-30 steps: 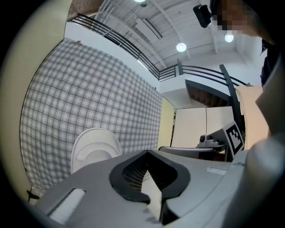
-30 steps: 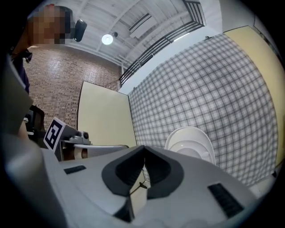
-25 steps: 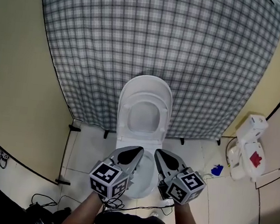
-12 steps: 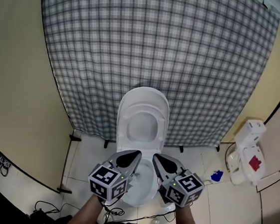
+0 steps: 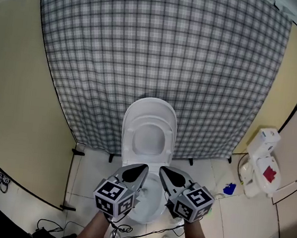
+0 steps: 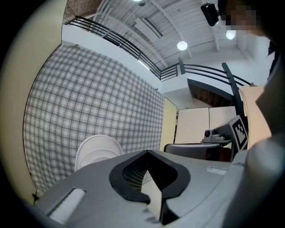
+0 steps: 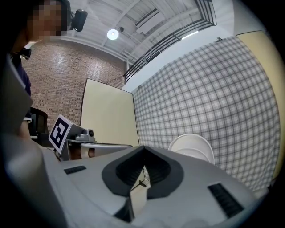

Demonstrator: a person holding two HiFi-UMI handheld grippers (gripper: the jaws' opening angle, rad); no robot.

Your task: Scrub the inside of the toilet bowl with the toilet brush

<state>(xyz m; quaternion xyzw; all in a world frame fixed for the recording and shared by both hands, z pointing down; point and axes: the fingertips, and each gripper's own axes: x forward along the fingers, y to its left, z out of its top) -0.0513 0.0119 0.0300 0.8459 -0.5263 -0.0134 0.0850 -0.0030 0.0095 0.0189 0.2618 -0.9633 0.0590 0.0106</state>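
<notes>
Left gripper point(image 5: 144, 167): I see its jaws pressed together, nothing between them. Right gripper point(image 5: 162, 171): likewise closed up and empty. Both hang side by side over the white ceramic toilet bowl point(image 5: 147, 210). The bowl's white lid point(image 5: 150, 117) stands raised against the far grey checked curtain point(image 5: 161, 53). White plastic unit with red patch point(image 5: 263, 165): on the floor, right.

Pale tiled floor point(image 5: 92, 170) carries the white toilet point(image 5: 150, 117) in the middle. Black cables point(image 5: 50, 231) lie at the near left. A small blue thing point(image 5: 229, 189) and a white machine point(image 5: 261, 162) sit at the right.
</notes>
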